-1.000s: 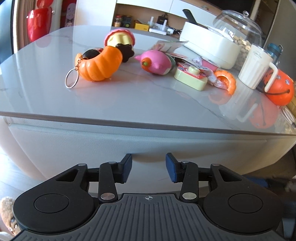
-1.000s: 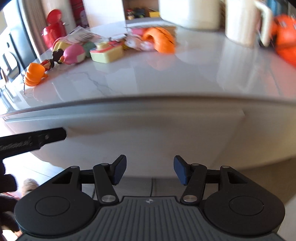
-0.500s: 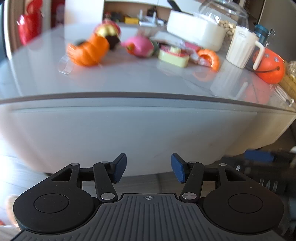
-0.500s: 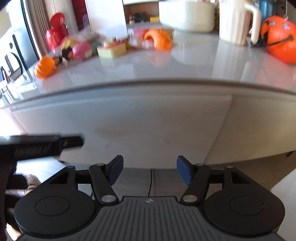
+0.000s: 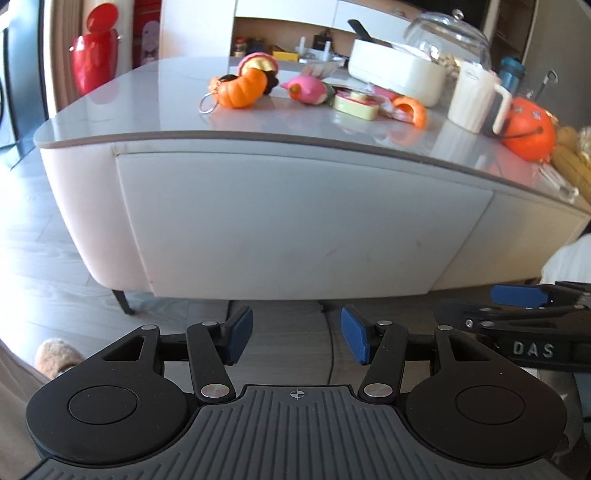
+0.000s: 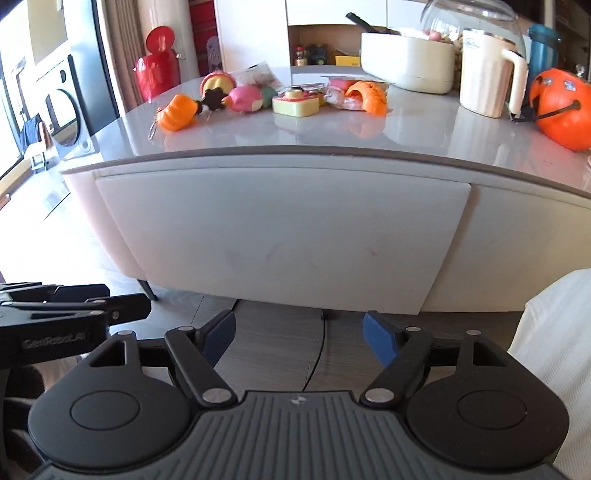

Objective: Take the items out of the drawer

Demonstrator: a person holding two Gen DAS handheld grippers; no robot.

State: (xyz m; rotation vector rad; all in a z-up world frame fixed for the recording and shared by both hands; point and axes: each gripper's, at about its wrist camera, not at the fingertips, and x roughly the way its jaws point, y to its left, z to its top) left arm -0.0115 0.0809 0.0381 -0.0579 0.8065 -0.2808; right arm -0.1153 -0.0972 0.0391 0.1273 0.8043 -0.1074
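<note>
The white drawer front of the low table is shut, flush under the grey tabletop. Several toys lie on top: an orange pumpkin with a key ring, a pink round toy, a yellow-green box and an orange curved toy. My left gripper hangs open and empty below the drawer's lower edge. My right gripper is open and empty too, at the same height. Each gripper shows at the side of the other's view.
A cream jug, an orange pumpkin bucket, a white container and a glass dome stand at the back right. A red bin stands far left. White cloth lies at the right.
Both grippers have pulled back and down from the table. The whole drawer front and the floor below it now show; the toys look farther away.
</note>
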